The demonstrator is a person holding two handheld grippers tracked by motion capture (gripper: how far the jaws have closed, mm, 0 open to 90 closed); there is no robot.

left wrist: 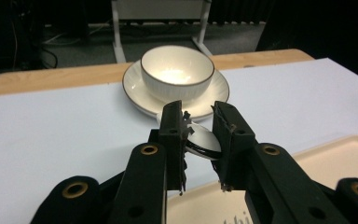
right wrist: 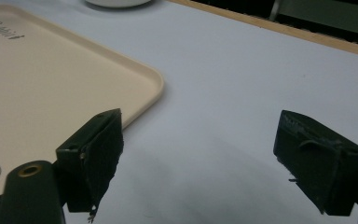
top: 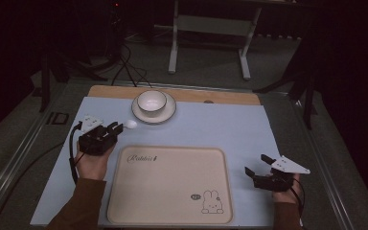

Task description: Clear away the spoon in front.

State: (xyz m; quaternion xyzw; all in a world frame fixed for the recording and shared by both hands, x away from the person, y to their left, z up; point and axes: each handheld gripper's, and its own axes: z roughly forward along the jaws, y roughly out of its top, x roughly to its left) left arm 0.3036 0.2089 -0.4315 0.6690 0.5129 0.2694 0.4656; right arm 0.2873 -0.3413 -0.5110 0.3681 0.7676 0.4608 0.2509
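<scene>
Left gripper [left wrist: 199,122]: jaws closed on a white ceramic spoon [left wrist: 204,142], bowl end toward the white ribbed bowl [left wrist: 177,70] at twelve o'clock. Right gripper [right wrist: 200,158]: wide open, empty, at three o'clock of the beige tray [right wrist: 51,79].

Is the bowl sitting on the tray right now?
No. The bowl sits on a saucer at the far side of the mat, apart from the bare tray nearer the person.
</scene>
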